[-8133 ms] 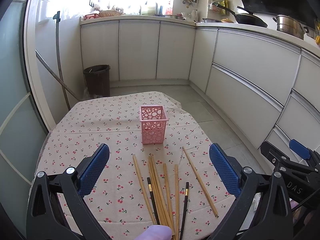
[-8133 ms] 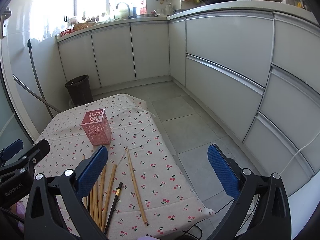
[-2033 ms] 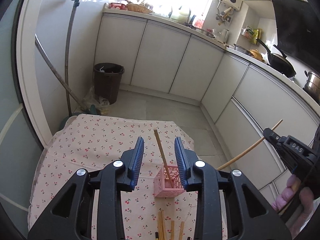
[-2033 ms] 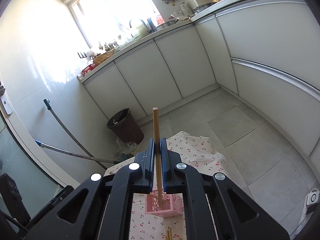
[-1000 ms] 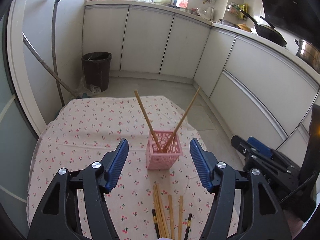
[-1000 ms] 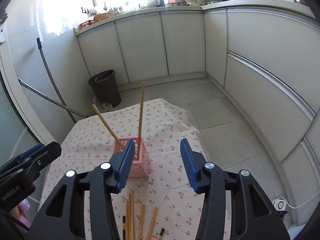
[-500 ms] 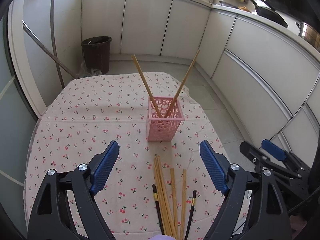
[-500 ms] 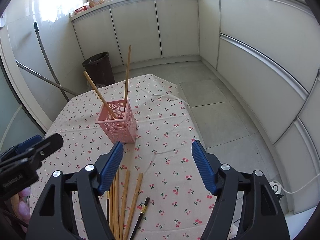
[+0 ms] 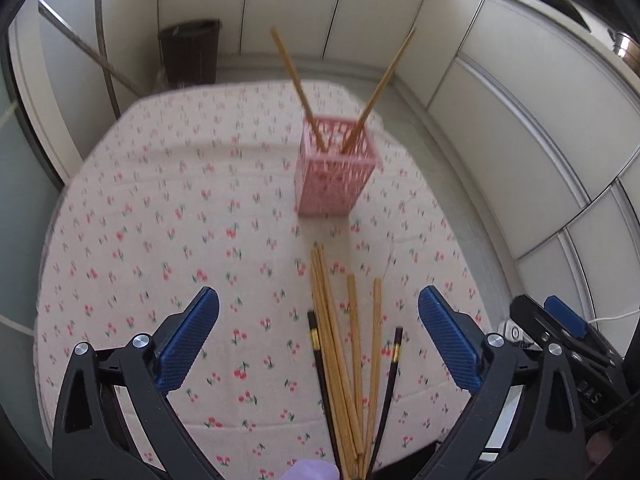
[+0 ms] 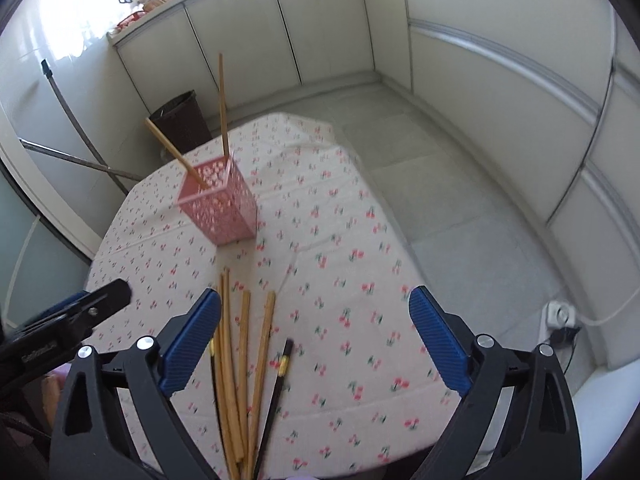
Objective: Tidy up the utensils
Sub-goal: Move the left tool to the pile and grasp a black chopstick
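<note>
A pink perforated holder (image 9: pixel 336 168) stands upright on the cherry-print tablecloth (image 9: pixel 160 240) and holds two wooden chopsticks (image 9: pixel 296 84) that lean apart. It also shows in the right wrist view (image 10: pixel 220 208). Several wooden chopsticks (image 9: pixel 340 340) and two black ones (image 9: pixel 320 364) lie loose on the cloth at the near edge, also seen in the right wrist view (image 10: pixel 244 364). My left gripper (image 9: pixel 318 344) is open and empty above the loose chopsticks. My right gripper (image 10: pixel 314 344) is open and empty above the same pile.
The table's right edge drops to a tiled floor (image 10: pixel 440 184). White cabinets (image 9: pixel 520 120) curve along the right and back. A dark bin (image 9: pixel 192 52) and a leaning pole (image 10: pixel 68 108) stand behind the table. A socket with a cable (image 10: pixel 560 316) lies on the floor.
Both grippers have let go of a chopstick into the pink holder, opened wide, and come down and back toward the loose chopsticks at the near edge.
</note>
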`<state>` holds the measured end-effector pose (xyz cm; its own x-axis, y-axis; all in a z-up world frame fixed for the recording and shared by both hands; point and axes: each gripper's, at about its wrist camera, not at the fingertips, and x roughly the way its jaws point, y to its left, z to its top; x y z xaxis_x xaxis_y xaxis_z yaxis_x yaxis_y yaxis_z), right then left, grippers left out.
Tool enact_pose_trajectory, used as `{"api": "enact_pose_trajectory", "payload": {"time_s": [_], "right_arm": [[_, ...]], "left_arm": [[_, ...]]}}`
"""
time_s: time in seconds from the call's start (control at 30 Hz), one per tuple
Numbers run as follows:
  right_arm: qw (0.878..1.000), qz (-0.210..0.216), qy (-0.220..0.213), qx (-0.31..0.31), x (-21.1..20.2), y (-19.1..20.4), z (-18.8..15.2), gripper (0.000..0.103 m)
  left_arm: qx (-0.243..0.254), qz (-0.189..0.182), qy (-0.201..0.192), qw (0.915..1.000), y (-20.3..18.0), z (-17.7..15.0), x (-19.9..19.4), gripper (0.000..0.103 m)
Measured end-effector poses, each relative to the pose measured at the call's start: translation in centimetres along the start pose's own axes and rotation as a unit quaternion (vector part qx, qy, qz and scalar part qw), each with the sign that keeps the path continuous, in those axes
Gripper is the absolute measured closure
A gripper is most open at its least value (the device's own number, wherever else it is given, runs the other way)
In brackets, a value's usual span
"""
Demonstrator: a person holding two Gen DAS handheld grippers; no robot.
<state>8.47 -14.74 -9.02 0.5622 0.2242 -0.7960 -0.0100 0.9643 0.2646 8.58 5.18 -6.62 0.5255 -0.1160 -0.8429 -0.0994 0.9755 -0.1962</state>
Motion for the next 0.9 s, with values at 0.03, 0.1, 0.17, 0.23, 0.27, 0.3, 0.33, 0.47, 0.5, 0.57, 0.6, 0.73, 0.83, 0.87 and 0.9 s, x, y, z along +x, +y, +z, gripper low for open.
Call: {"api": "enact_pose_trajectory", "payload": {"time_s": [0.03,0.1,0.17,0.23,0.27,0.3,0.33,0.47,0.5,0.57,0.6,0.73,0.83,0.87,0.9], "right_arm": [[1.000,0.007,0.010,0.010,0.1,-0.4,-0.5,0.010],[0.999,0.010,0.028,0.029,0.3,-1.1,-1.6,0.010],[0.997,0.008,0.051,0.050,0.9,-1.8,-2.6,0.009],[0.993,0.017,0.087,0.074,1.9,-2.6,-3.5,0.009],[0.991,0.023,0.104,0.086,2.5,-3.0,-3.8,0.009],[0.988,0.028,0.119,0.099,3.0,-3.3,-4.1,0.009],[0.984,0.034,0.132,0.112,3.4,-3.5,-4.2,0.009],[0.975,0.058,0.160,0.146,4.2,-4.2,-4.7,0.009],[0.973,0.061,0.165,0.151,4.4,-4.2,-4.8,0.009],[0.970,0.069,0.172,0.159,4.5,-4.2,-4.9,0.009],[0.969,0.072,0.173,0.162,4.5,-4.3,-4.9,0.009],[0.968,0.075,0.176,0.164,4.5,-4.3,-4.9,0.009],[0.967,0.077,0.177,0.167,4.5,-4.4,-4.9,0.009],[0.967,0.078,0.177,0.168,4.5,-4.4,-4.8,0.009],[0.967,0.079,0.176,0.168,4.5,-4.4,-4.8,0.009]], "left_arm": [[-0.004,0.000,0.013,0.9999,0.2,-0.2,0.6,0.007],[-0.013,-0.002,0.039,0.9991,0.7,-0.6,1.7,0.007],[-0.027,-0.003,0.066,0.9975,1.2,-1.0,2.9,0.007],[-0.038,0.000,0.096,0.9946,1.6,-1.4,4.2,0.007],[-0.043,0.002,0.112,0.9927,1.9,-1.6,4.8,0.007],[-0.051,0.005,0.129,0.9904,2.1,-1.9,5.6,0.007],[-0.058,0.008,0.141,0.9883,2.4,-2.1,6.1,0.007],[-0.091,0.021,0.176,0.9799,3.8,-2.8,8.2,0.007],[-0.098,0.028,0.178,0.9787,4.2,-2.9,8.6,0.007],[-0.108,0.043,0.178,0.9773,4.6,-2.9,9.2,0.007],[-0.110,0.047,0.177,0.9769,4.7,-2.9,9.5,0.007],[-0.106,0.068,0.174,0.9767,4.6,-2.8,10.2,0.007],[-0.092,0.091,0.174,0.9762,4.2,-2.8,11.0,0.007],[-0.089,0.096,0.175,0.9759,4.0,-2.7,11.3,0.007],[-0.085,0.099,0.176,0.9758,3.8,-2.7,11.6,0.007]]}}
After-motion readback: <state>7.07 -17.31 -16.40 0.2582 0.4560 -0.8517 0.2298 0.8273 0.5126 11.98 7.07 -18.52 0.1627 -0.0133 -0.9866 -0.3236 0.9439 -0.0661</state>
